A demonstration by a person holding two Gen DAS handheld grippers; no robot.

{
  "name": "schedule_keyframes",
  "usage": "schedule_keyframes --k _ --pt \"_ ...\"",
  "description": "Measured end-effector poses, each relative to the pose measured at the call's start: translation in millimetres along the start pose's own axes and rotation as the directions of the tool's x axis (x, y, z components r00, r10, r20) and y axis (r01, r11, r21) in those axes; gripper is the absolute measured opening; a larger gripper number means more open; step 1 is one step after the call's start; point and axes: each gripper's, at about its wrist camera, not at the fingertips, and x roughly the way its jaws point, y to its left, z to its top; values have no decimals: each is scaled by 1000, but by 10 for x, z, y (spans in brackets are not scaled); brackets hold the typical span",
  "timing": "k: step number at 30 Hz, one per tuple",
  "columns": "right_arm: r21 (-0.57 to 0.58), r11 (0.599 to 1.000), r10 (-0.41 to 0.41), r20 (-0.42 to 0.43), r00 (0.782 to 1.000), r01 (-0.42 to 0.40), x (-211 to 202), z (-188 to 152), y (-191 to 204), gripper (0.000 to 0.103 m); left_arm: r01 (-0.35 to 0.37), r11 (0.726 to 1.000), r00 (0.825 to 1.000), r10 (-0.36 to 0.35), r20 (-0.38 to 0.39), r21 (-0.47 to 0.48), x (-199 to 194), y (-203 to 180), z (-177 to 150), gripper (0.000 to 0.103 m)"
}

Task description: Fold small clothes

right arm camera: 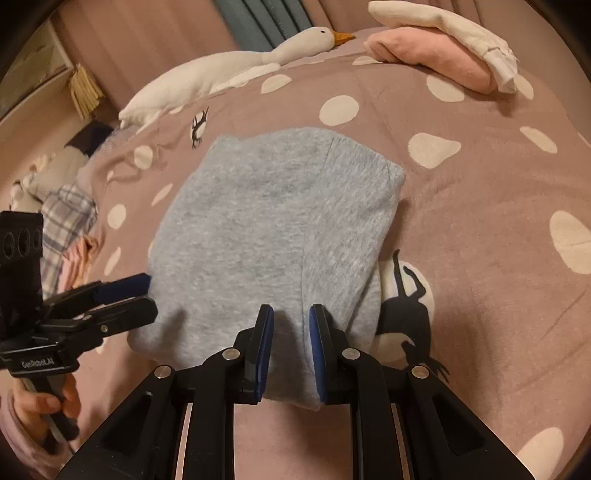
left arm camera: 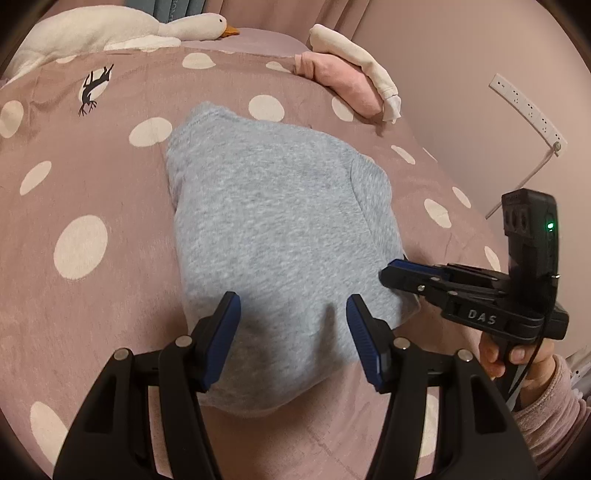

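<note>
Between our two hand-held grippers, a folded grey garment (left arm camera: pixel 273 240) is lying on the dotted bed (left arm camera: pixel 92 177). We are holding the left hand-held gripper (left arm camera: pixel 293 325) spread over its near edge, pads clear of the cloth. We are keeping the right hand-held gripper (right arm camera: pixel 291 350) pinching the garment's near hem. Beyond them, a goose toy (right arm camera: pixel 229 70) and pink clothes (right arm camera: pixel 436 51) are resting.

Plush goose (right arm camera: pixel 236 70), spotted bedspread (right arm camera: pixel 480 192), power strip (left arm camera: pixel 528 110), blue curtain (right arm camera: pixel 258 22)
</note>
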Motion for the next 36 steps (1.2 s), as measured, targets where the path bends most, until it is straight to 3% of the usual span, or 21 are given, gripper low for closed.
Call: schedule_keyframes --k 8,11,17,20,26,31,36 --pt "20 999 -24 -15 1000 25 33 106 54 17 42 998 999 -41 9 -52 0 50 -7 62" --pt "-2 998 58 11 998 -58 7 193 180 18 92 991 996 -91 12 -93 -16 143 -63 62" --pt "-32 983 180 26 983 -179 265 591 495 18 98 992 995 -99 -8 -85 14 115 -65 62" --pt "-26 979 202 10 979 -202 499 823 623 18 107 990 994 -109 -14 -90 39 120 -58 62" --pt "-25 990 132 -120 984 -136 1010 928 717 17 122 986 992 -124 -11 -118 71 168 -16 62" --pt "22 988 154 -106 982 -152 946 848 613 18 109 989 993 -112 -26 -101 95 99 -40 63" --pt "-41 992 115 -80 990 -118 666 752 596 18 93 991 995 -97 -34 -93 79 56 -71 64"
